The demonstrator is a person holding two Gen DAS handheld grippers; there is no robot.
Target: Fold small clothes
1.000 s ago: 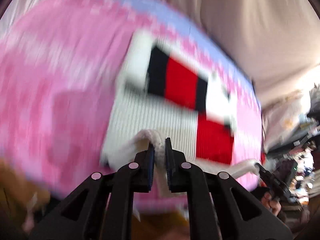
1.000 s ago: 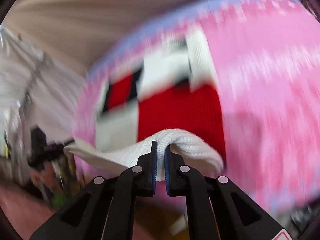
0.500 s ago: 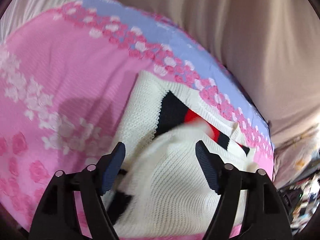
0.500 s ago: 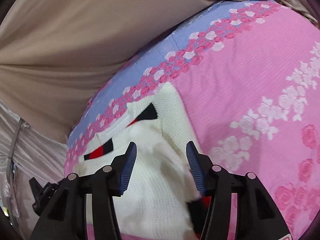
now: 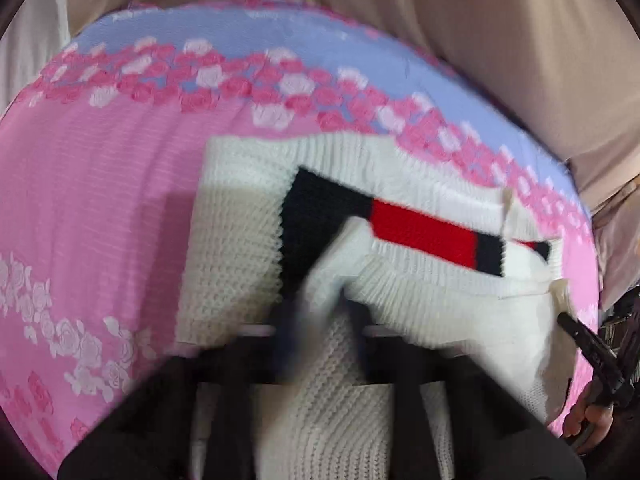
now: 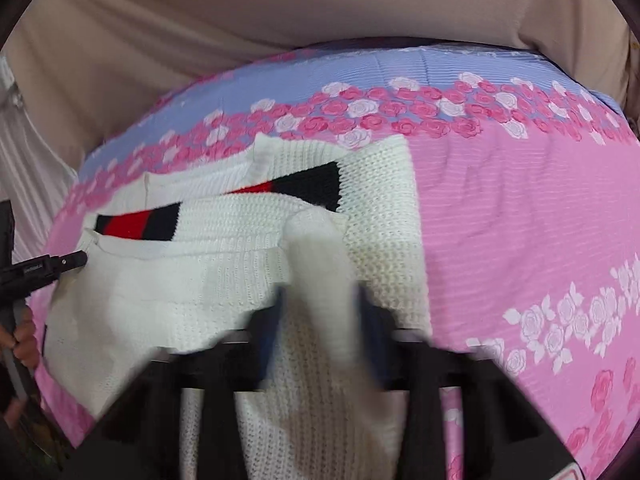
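A white knit sweater (image 5: 236, 256) with black and red blocks lies on the pink floral bedspread (image 5: 88, 208), its lower part folded up over the pattern. It also shows in the right wrist view (image 6: 224, 240). My left gripper (image 5: 320, 336) is blurred low over the sweater with white knit between its fingers, which stand apart. My right gripper (image 6: 320, 320) is blurred too, fingers apart, with a white fold of knit between them. The right gripper's tip shows at the right edge of the left wrist view (image 5: 576, 332). The left gripper's tip shows at the left of the right wrist view (image 6: 60, 264).
A lilac band with pink roses (image 6: 400, 108) runs along the far edge of the bedspread. Beige fabric (image 6: 280, 12) rises behind the bed. A hand (image 5: 592, 420) holds the other gripper at the bed's side.
Both grippers went from shut on the sweater's edge to open after carrying it over the sweater. They now sit lower, and the fold lies over most of the red and black pattern.
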